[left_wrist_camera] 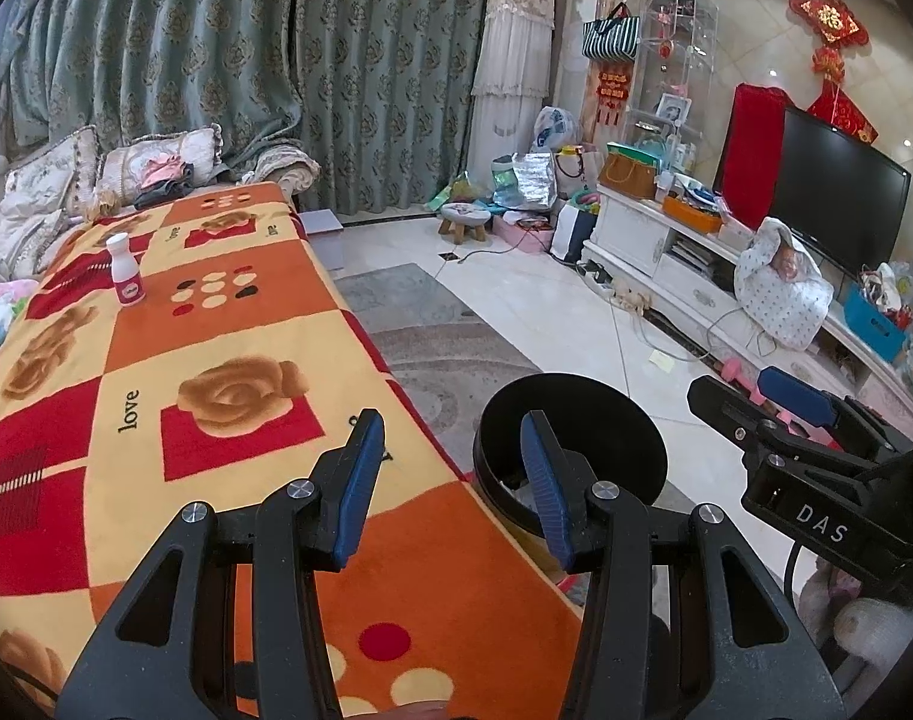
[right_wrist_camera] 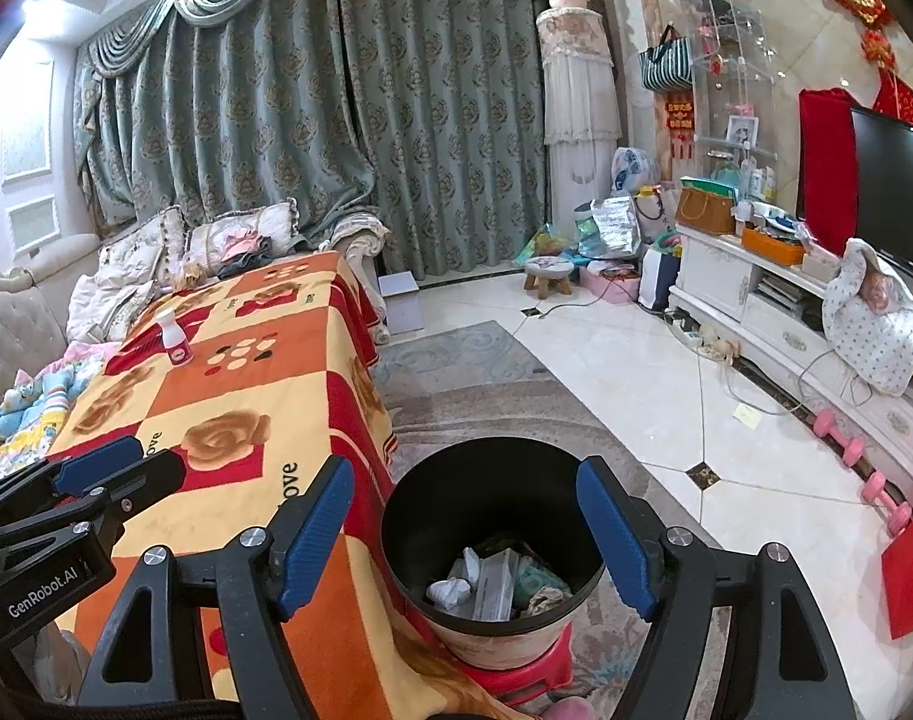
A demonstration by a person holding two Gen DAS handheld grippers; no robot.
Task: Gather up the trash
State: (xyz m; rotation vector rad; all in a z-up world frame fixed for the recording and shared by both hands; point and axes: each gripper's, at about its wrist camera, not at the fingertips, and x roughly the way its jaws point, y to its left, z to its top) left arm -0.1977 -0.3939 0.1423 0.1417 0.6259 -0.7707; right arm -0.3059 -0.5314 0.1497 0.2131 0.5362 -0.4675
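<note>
A small white bottle with a pink label (left_wrist_camera: pixel 125 269) stands upright on the orange rose-patterned cloth of the table (left_wrist_camera: pixel 228 324), far from both grippers; it also shows in the right wrist view (right_wrist_camera: pixel 175 341). A black trash bin (right_wrist_camera: pixel 492 546) stands beside the table's right edge on a red stool, holding crumpled paper and wrappers (right_wrist_camera: pixel 492 582). My left gripper (left_wrist_camera: pixel 450 462) is open and empty over the table's near right edge, next to the bin (left_wrist_camera: pixel 570 450). My right gripper (right_wrist_camera: pixel 465 531) is open and empty, right above the bin. Each gripper shows in the other's view.
A sofa with cushions and clothes (right_wrist_camera: pixel 174 252) lies behind the table. A grey rug (right_wrist_camera: pixel 486 372) and tiled floor stretch to the right. A white TV cabinet (right_wrist_camera: pixel 774 300) with a television, a small stool (right_wrist_camera: pixel 549 276), bags and pink dumbbells (right_wrist_camera: pixel 846 444) line the right side.
</note>
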